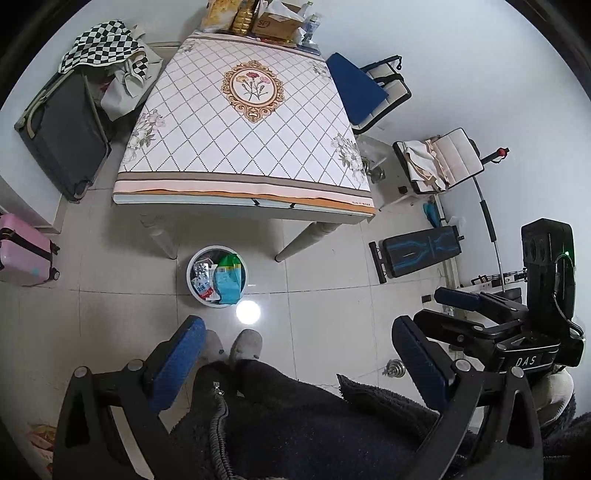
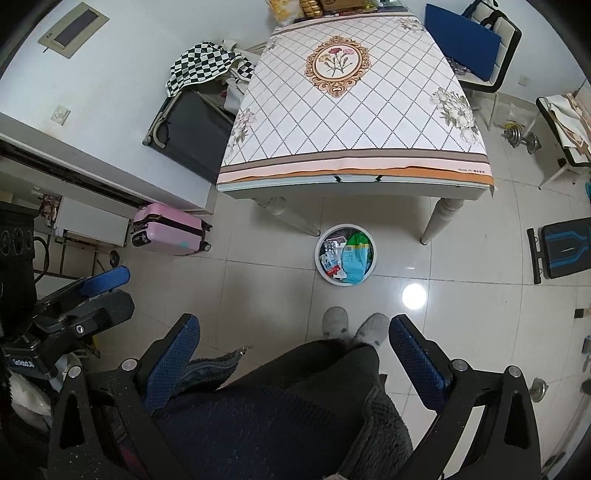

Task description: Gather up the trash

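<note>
Left gripper (image 1: 295, 365): blue-padded fingers (image 1: 179, 356) spread wide, nothing between them, just the person's dark fleece legs and grey slippers (image 1: 245, 347) below. Right gripper (image 2: 295, 354): same, fingers (image 2: 415, 354) wide apart and empty. Both held high, side by side, looking down at the floor. Task's thing: white round trash bin (image 1: 217, 276) on the tile floor just in front of the slippers, beside the table's near edge between its two front legs. Already holds wrappers: a teal and green packet (image 2: 355, 256), a red-and-white one (image 2: 330, 262), blister foil. Tablecloth (image 1: 243, 122) surface looks clear except the far end, where a cardboard box (image 1: 275, 22), yellow snack bags and bottles are crowded; can't tell if any of that is trash. No loose litter visible on the tiles, so I'd judge collection is near done or done. If more remains: scan the far table end, approach low and square to the item, close only once both pads bracket it, then drop straight over the bin opening. Obstacles: table legs flank the bin, pink suitcase (image 2: 170, 229) and dark open suitcase (image 1: 66, 136) on the left, blue-cushioned chair (image 1: 356, 88), weight bench (image 1: 419, 254) and dumbbells (image 2: 522, 138) on the right. Floor glare spot next to the bin could mask small scraps.
</note>
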`<action>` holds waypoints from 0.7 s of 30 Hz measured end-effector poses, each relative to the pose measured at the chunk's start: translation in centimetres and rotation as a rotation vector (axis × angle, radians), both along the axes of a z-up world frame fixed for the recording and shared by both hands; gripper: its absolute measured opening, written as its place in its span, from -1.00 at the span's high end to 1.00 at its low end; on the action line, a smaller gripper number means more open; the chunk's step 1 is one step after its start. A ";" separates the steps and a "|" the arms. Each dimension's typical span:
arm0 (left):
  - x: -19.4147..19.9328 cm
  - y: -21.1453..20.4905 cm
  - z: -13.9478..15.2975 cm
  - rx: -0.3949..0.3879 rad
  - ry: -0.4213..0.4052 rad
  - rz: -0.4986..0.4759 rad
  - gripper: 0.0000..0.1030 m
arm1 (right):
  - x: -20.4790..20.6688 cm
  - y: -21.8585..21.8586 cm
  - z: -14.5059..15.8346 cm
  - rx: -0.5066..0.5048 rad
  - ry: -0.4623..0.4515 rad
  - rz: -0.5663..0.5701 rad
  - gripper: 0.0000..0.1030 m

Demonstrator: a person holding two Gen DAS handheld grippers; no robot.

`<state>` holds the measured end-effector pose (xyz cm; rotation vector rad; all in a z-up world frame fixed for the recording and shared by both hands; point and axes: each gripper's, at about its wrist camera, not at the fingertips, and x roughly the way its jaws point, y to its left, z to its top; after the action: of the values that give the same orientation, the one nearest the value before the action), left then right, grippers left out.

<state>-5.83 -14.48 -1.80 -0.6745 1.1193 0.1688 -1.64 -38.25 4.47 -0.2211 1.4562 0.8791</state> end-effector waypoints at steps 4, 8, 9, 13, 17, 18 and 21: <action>0.2 0.0 0.0 0.001 -0.002 -0.004 -1.00 | 0.1 -0.4 0.0 0.002 0.006 -0.012 -1.00; 0.3 -0.1 0.1 -0.002 -0.004 -0.004 -1.00 | 0.3 -0.6 0.0 0.007 0.015 -0.019 -1.00; 0.3 -0.1 0.1 -0.004 -0.004 -0.003 -1.00 | 0.4 -0.6 0.1 0.011 0.018 -0.021 -1.00; 0.4 -0.1 0.1 -0.005 -0.004 -0.005 -1.00 | 0.4 -0.6 0.2 0.016 0.022 -0.023 -1.00; 0.5 -0.1 0.1 -0.010 -0.006 -0.008 -1.00 | 0.4 -0.7 0.3 0.020 0.025 -0.022 -1.00; 0.5 -0.1 0.1 -0.010 -0.005 -0.010 -1.00 | 0.4 -0.7 0.3 0.022 0.027 -0.023 -1.00; 0.6 -0.2 0.1 -0.012 -0.007 -0.009 -1.00 | 0.3 -0.7 0.4 0.029 0.034 -0.023 -1.00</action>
<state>-5.22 -14.68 -1.65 -0.6796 1.1174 0.1518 -1.31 -38.93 4.82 -0.1689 1.4737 0.8885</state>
